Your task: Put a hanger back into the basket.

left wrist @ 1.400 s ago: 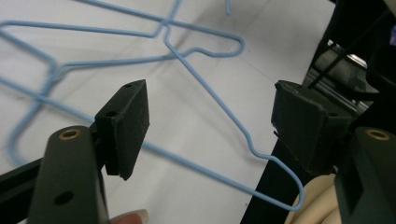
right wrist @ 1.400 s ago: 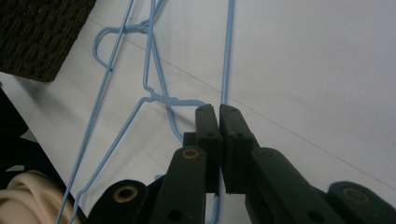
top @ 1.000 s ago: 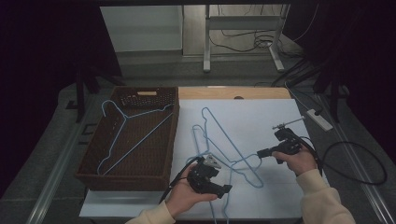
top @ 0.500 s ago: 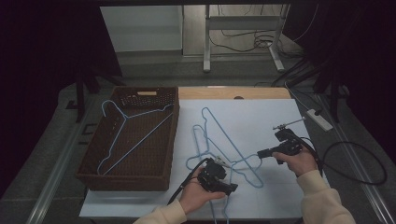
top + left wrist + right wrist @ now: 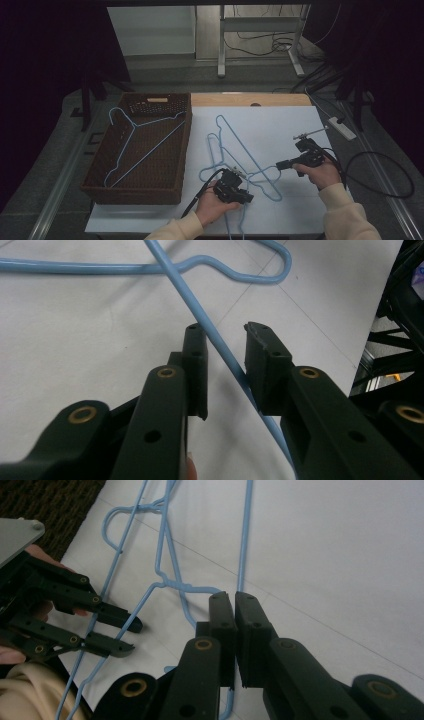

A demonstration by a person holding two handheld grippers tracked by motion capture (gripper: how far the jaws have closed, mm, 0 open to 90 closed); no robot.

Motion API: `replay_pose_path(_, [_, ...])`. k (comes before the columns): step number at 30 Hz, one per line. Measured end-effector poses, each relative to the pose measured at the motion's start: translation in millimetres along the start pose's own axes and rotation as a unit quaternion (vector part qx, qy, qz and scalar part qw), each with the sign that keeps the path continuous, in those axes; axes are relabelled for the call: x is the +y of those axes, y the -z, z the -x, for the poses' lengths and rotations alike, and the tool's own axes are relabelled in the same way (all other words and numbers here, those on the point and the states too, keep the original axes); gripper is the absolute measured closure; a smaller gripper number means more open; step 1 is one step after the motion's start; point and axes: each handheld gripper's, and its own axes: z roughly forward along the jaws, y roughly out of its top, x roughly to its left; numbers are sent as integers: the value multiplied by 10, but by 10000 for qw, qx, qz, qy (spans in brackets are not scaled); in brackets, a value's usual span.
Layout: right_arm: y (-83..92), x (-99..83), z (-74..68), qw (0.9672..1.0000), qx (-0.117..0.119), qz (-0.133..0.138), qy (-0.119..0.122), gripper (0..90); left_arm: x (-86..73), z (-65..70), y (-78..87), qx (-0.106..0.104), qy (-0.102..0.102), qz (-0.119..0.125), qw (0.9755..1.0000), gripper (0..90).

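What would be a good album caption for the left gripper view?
Left gripper, jaws just closing, straddles a blue wire hanger on the white table, pads not yet pressing it.

Basket (image 5: 97, 172) sitting at my left on table (image 5: 290, 120), one hanger (image 5: 145, 145) lying inside it. Right of basket, tangled hangers (image 5: 235, 145) lying mid-table. My left gripper (image 5: 239, 189) sitting at their near edge, wire (image 5: 200, 322) running between its jaws. My right gripper (image 5: 281, 165) sitting right of tangle, clamping its wire.
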Motion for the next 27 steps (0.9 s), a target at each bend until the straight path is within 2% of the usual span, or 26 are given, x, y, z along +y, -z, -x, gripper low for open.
replay_pose_path(4, [26, -20, -21, 9998, 134, 91, 131, 862, -26, -46, 67, -21, 170, 61, 9998, 752])
replay_pose_path(9, [40, -51, -76, 9977, 363, 322, 475, 748, -83, -112, 174, 0, 351, 255, 9991, 814])
replay_pose_path(12, [61, -74, -88, 9951, 459, 615, 620, 646, -111, -146, 239, 4, 409, 371, 9985, 839])
replay_pose_path(14, [85, -90, -73, 9937, 502, 779, 626, 581, -128, -156, 299, 5, 449, 521, 9976, 850])
replay_pose_path(18, [145, -159, 3, 9886, 584, 1260, 578, 469, -142, -161, 408, 27, 475, 731, 9962, 862])
replay_pose_path(20, [167, -204, 35, 9859, 585, 1461, 566, 434, -148, -164, 471, 33, 484, 841, 9953, 866])
replay_pose_path(21, [167, -204, 35, 9859, 585, 1461, 566, 434, -148, -164, 471, 33, 484, 841, 9953, 866])
replay_pose_path(22, [185, -258, 58, 9833, 536, 1630, 605, 397, -151, -163, 504, 39, 474, 892, 9949, 868])
replay_pose_path(23, [189, -281, 64, 9824, 476, 1689, 645, 383, -160, -158, 545, 20, 463, 986, 9940, 868])
replay_pose_path(27, [196, -355, 76, 9790, 387, 1854, 758, 366, -163, -149, 625, 14, 425, 1075, 9933, 870])
